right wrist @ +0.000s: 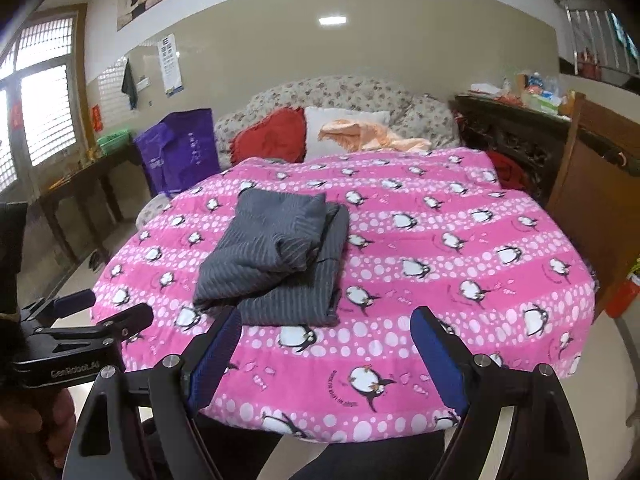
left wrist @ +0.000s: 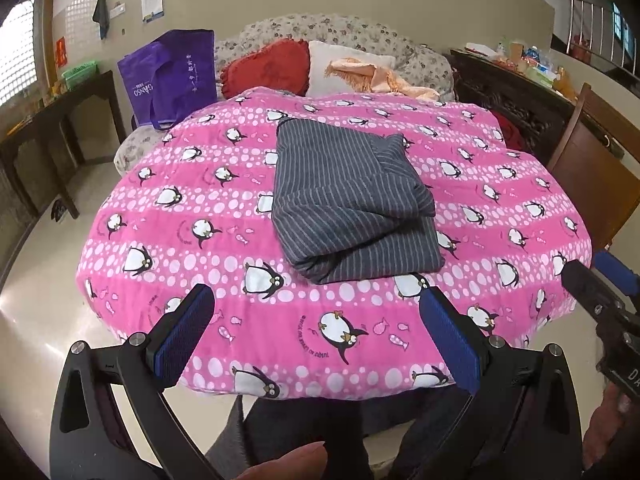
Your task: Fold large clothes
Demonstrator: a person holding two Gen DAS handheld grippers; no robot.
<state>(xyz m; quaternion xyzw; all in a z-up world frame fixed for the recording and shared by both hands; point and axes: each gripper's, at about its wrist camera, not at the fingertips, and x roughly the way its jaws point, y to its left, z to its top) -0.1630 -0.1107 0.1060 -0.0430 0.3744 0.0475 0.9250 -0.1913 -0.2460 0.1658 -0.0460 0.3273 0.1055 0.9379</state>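
Observation:
A grey striped garment point(left wrist: 348, 200) lies folded into a thick bundle in the middle of a round table covered by a pink penguin blanket point(left wrist: 200, 216). It also shows in the right wrist view point(right wrist: 280, 256) on the same blanket point(right wrist: 460, 248). My left gripper point(left wrist: 316, 312) is open and empty, held above the table's near edge, short of the garment. My right gripper point(right wrist: 326, 340) is open and empty, also above the near edge, just in front of the garment. Each gripper shows at the side of the other's view.
A floral sofa point(left wrist: 360, 32) with a red cushion point(left wrist: 268, 64) and a white pillow stands behind the table. A purple bag point(left wrist: 168, 76) stands at the left, a dark side table point(left wrist: 60, 120) beyond it, a wooden chair point(left wrist: 592, 160) at the right.

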